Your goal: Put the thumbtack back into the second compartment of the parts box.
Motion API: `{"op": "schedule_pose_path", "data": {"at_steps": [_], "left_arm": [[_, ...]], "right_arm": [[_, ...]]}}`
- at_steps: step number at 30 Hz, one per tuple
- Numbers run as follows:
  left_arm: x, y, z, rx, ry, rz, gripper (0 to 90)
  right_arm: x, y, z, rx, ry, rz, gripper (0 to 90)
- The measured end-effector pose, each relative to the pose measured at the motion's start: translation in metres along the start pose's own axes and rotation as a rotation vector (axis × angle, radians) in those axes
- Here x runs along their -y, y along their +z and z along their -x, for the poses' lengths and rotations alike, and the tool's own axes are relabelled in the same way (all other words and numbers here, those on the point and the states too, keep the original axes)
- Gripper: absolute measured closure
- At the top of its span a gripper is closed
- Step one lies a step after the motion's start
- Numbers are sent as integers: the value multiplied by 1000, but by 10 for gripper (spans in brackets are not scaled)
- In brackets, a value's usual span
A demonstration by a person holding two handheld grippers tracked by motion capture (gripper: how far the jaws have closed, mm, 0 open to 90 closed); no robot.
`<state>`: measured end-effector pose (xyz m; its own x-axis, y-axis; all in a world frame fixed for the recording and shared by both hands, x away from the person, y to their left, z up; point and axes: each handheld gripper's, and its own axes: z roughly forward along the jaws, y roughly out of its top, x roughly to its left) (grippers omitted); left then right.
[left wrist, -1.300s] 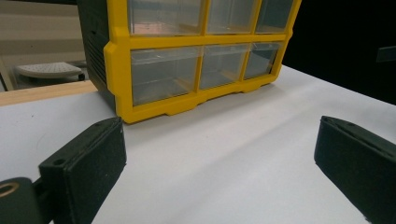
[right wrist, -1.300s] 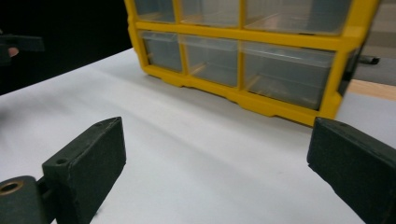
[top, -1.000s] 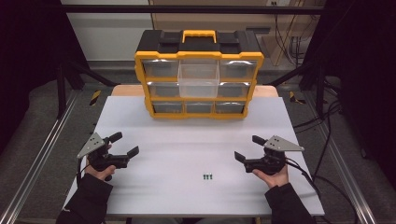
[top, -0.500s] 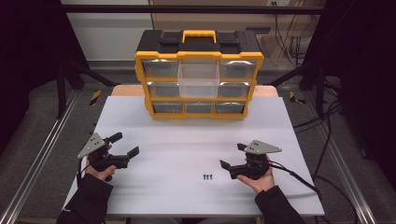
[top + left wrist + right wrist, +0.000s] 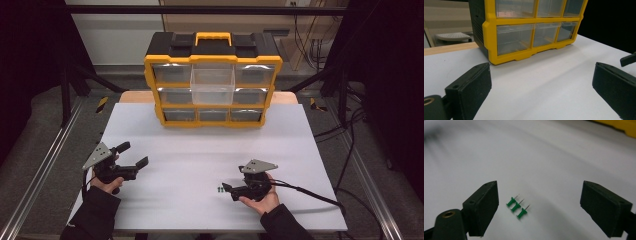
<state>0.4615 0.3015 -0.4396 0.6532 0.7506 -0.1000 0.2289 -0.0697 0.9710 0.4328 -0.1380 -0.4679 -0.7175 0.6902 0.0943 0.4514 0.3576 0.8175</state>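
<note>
Low, right gripper over push pins

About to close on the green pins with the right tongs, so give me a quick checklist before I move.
1. Three green pins lie between the jaws of the right tongs: ok.
2. Jaws, which have just been closing, stand apart and touch no pin: ok.
3. Pins centred in the gap: not ok, they lie nearer the left jaw in the right gripper view.
4. Pins lie side by side, close together, so one grasp may take several: cannot tell.
5. Left tongs open, holding nothing, away from the pins: ok.
6. Drawer box with a drawer pulled out to receive them: cannot tell.
</note>
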Motion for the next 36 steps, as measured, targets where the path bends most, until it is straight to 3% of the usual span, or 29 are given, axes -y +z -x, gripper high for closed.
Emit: {"op": "schedule_pose_path", "data": {"at_steps": [8,20,36], "left_arm": [[0,0,0,-3,0,-1,20],[0,1,0,-1,7,-8,20],[0,0,0,-3,4,-6,21]], "right_arm": [[10,14,-4,-13,-12,-92,346],[14,18,-5,-33,-33,-112,573],[15,21,-5,-54,-48,-113,791]]}}
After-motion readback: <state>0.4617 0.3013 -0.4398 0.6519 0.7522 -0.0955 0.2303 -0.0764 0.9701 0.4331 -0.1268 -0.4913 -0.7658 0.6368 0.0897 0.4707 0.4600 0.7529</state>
